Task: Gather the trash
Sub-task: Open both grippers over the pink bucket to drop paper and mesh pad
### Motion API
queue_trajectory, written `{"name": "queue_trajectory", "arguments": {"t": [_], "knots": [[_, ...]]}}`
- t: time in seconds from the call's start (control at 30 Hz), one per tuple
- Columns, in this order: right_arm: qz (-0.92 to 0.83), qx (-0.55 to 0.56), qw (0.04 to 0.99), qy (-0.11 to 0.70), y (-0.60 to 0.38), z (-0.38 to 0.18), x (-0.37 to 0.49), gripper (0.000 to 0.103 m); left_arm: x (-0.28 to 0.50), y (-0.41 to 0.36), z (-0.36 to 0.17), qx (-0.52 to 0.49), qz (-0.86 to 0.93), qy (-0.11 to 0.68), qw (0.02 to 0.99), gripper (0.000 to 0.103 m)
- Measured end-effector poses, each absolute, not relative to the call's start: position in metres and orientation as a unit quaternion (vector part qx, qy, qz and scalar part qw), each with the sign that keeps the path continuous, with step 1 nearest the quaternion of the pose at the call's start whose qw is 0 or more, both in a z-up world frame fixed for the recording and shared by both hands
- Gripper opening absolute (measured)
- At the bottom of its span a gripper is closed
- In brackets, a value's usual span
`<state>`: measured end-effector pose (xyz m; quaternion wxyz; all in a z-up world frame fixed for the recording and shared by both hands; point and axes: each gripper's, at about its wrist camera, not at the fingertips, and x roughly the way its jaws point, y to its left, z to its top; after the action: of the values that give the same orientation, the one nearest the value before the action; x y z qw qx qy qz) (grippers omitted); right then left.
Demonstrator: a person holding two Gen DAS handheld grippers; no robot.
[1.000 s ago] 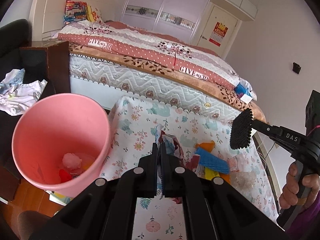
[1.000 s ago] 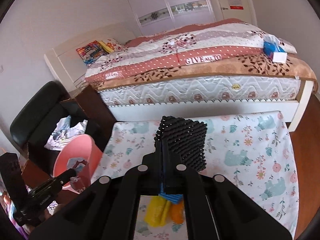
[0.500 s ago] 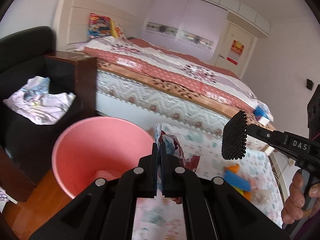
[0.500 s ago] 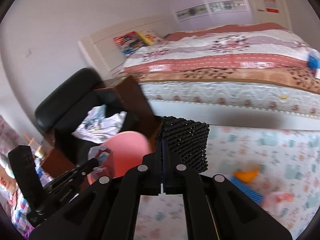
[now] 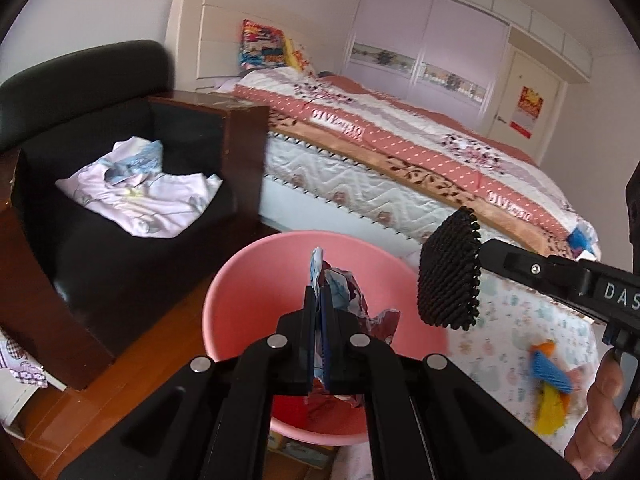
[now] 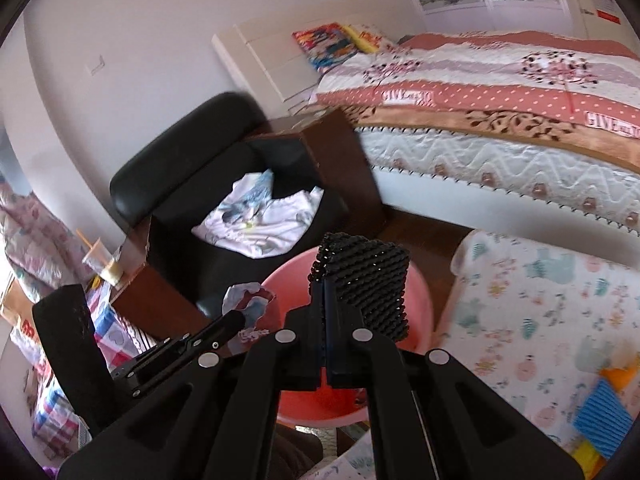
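Observation:
My left gripper (image 5: 320,296) is shut on a crumpled red, white and blue wrapper (image 5: 344,300) and holds it over the open pink bin (image 5: 248,304). The wrapper (image 6: 250,300) and bin (image 6: 418,292) also show in the right wrist view. My right gripper (image 6: 324,284) is shut on a black knobbly foam piece (image 6: 370,280) and hovers above the bin's right rim; the foam piece also shows in the left wrist view (image 5: 448,272). Red scraps (image 5: 288,412) lie in the bin's bottom. Blue, yellow and orange scraps (image 5: 550,384) lie on the floral-clothed table (image 6: 540,312).
A black armchair (image 5: 100,184) with white clothes (image 5: 144,192) stands left of the bin, beside a dark wooden side panel (image 5: 244,152). A bed (image 5: 400,152) runs behind the table. Wooden floor (image 5: 120,380) shows by the bin. A checked bag (image 6: 60,400) lies at far left.
Both grippers swung left from over the table to over the pink bin, still holding the wrapper and the foam piece. The table's scraps slid to the right edge of view.

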<state>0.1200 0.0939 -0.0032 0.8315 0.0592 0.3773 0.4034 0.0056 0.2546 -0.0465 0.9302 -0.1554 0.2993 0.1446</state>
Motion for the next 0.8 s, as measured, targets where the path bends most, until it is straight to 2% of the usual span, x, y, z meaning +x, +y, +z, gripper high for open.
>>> {"name": "queue_trajectory", "arguments": {"t": [0.4,0.47,0.53,0.6,0.7,0.73,0.77,0.8], "knots": [[0.400,0.018,0.820,0.409,0.122,-0.046,0.120,0.001,0.018,0.270,-0.074,-0.161,0.175,0.331,0.913,0.002],[0.398,0.016,0.820,0.411,0.121,-0.049,0.120,0.001,0.019,0.270,-0.075,-0.161,0.177,0.332,0.912,0.008],[0.396,0.012,0.821,0.411,0.122,-0.051,0.120,0.001,0.018,0.270,-0.075,-0.162,0.183,0.333,0.911,0.031],[0.395,0.004,0.820,0.413,0.123,-0.052,0.120,0.002,0.017,0.270,-0.074,-0.162,0.189,0.330,0.911,0.039],[0.396,-0.003,0.822,0.410,0.123,-0.051,0.118,0.004,0.014,0.268,-0.071,-0.162,0.188,0.329,0.911,0.042],[0.396,-0.005,0.823,0.408,0.122,-0.051,0.118,0.010,0.014,0.267,-0.070,-0.160,0.189,0.328,0.912,0.044],[0.396,-0.005,0.823,0.407,0.121,-0.050,0.117,0.022,0.013,0.266,-0.069,-0.160,0.190,0.327,0.912,0.044],[0.397,-0.003,0.824,0.405,0.120,-0.049,0.116,0.027,0.013,0.266,-0.067,-0.160,0.189,0.326,0.912,0.044]]}}
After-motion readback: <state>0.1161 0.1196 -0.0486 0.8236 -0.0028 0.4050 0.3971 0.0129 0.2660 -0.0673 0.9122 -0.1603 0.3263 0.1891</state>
